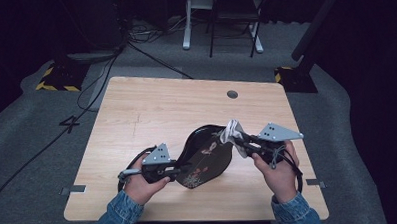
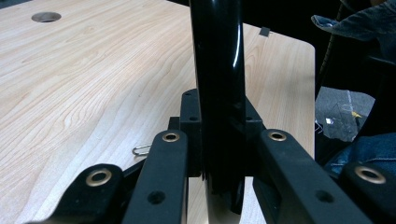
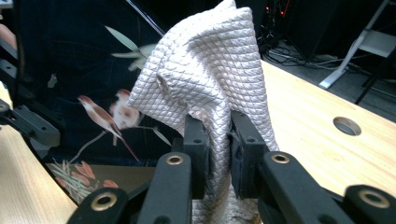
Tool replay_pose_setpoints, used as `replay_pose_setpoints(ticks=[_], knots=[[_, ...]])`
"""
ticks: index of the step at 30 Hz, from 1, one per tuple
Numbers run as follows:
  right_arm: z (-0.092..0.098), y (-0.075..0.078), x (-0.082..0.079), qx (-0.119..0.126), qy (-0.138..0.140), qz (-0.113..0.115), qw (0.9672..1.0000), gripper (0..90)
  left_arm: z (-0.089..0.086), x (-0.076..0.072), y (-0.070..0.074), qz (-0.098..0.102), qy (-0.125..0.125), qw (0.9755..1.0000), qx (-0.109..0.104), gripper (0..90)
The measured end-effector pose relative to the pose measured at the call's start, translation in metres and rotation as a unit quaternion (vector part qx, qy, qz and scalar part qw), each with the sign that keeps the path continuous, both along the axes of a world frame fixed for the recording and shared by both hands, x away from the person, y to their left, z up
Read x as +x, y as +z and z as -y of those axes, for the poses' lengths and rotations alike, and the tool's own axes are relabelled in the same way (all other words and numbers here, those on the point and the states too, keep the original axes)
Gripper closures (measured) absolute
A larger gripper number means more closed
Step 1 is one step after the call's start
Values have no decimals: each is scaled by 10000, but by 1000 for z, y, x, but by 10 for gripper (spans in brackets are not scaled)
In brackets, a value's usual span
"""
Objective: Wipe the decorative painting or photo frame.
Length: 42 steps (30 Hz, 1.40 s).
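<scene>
Both hand-held grippers (image 1: 181, 167) (image 1: 240, 139) clamped shut, hands low.

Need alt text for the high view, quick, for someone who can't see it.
The left gripper clamps the rim of a black floral tray tilted above a wooden table, while the right gripper presses a white cloth against its upper edge.

The high view looks down on the table (image 1: 136, 114); both gripper views sit close, sharing its wooden top.
</scene>
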State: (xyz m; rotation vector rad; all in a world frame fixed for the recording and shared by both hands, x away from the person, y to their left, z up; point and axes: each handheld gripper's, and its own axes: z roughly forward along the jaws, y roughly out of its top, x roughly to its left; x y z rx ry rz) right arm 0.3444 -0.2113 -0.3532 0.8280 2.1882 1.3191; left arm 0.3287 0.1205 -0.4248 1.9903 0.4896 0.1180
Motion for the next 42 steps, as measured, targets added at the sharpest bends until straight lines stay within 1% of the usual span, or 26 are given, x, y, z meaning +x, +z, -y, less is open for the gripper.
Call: replay_pose_setpoints(ticks=[5,9,15,21,25,27,28,32,33,42], knots=[[6,-5,1,-48,-106,-63,9999,793,0,0,0,-13,17,10000,-5,789],[9,-5,1,-58,-161,-82,9998,794,0,0,0,-11,15,10000,10,790],[0,-3,-1,-239,-142,-9,9996,795,2,-1,0,12,32,10000,37,790],[-18,2,-6,-259,143,43,9996,795,2,-1,0,10,34,10000,53,790],[-34,8,-11,-384,356,126,9985,794,2,-1,1,6,42,10000,63,790],[-37,8,-13,-395,391,136,9984,794,2,-1,1,9,42,10000,65,790],[-45,11,-15,-450,513,190,9975,795,2,0,1,10,32,10000,66,791],[-56,14,-18,-498,652,215,9964,794,2,0,1,-4,40,10000,63,791],[-56,14,-18,-498,652,215,9964,794,2,0,1,-4,40,10000,63,791],[-78,19,-27,-577,967,291,9932,793,2,0,1,-19,33,10000,53,791]])
